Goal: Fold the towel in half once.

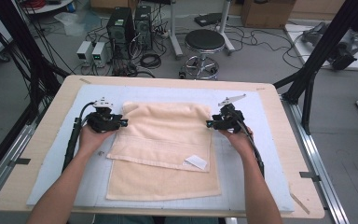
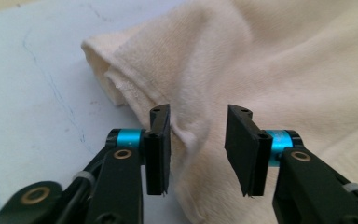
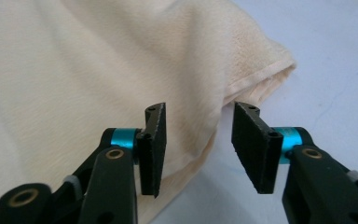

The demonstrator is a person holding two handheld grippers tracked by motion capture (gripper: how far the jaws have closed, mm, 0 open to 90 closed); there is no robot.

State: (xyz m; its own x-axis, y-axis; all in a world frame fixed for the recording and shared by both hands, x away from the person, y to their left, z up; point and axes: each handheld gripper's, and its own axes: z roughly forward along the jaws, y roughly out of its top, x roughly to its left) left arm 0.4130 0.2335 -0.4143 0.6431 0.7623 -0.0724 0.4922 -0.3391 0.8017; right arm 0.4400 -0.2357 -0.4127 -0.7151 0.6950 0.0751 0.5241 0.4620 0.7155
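Lying in the middle of the worktop (image 1: 51, 140), the cream towel (image 1: 168, 135) is folded partway, its top flap stopping short of the near edge. Both the left gripper (image 1: 121, 123) and the right gripper (image 1: 209, 124) are standing open at the far fold's ends, gripping nothing. I think the loose flap could be sliding crooked if the jaws are snagging it.

The top fold of the towel (image 1: 161, 128) hides part of the layer under it, the towel runs off the picture edges in both gripper views, and the small white tag (image 1: 196, 162) is too tiny to read.
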